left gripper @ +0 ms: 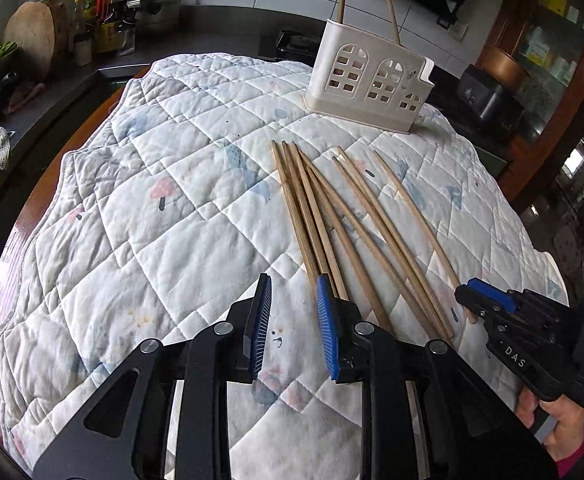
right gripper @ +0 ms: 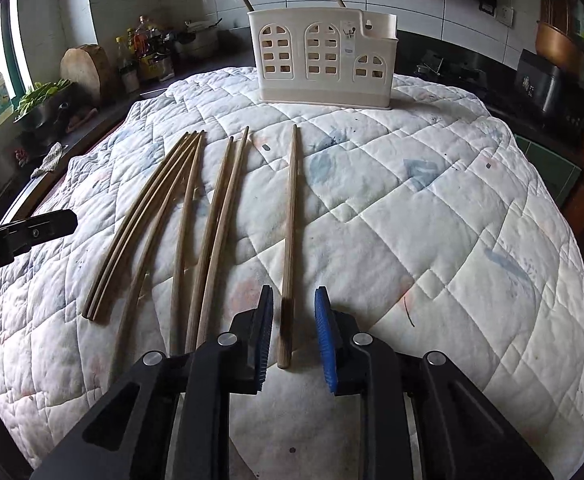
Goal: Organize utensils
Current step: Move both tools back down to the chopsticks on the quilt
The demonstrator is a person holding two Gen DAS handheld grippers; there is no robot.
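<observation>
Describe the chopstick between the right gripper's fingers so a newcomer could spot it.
On the quilted cloth, in front of the white utensil holder, loose wooden chopsticks lie in a fan. The lone chopstick lies apart at the fan's right, its near end between the right gripper fingers; the rest bunch together.

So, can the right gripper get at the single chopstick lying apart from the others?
Probably yes. The single chopstick already lies between the open jaws of the right gripper, and nothing covers it. The other chopsticks lie off to its side.
</observation>
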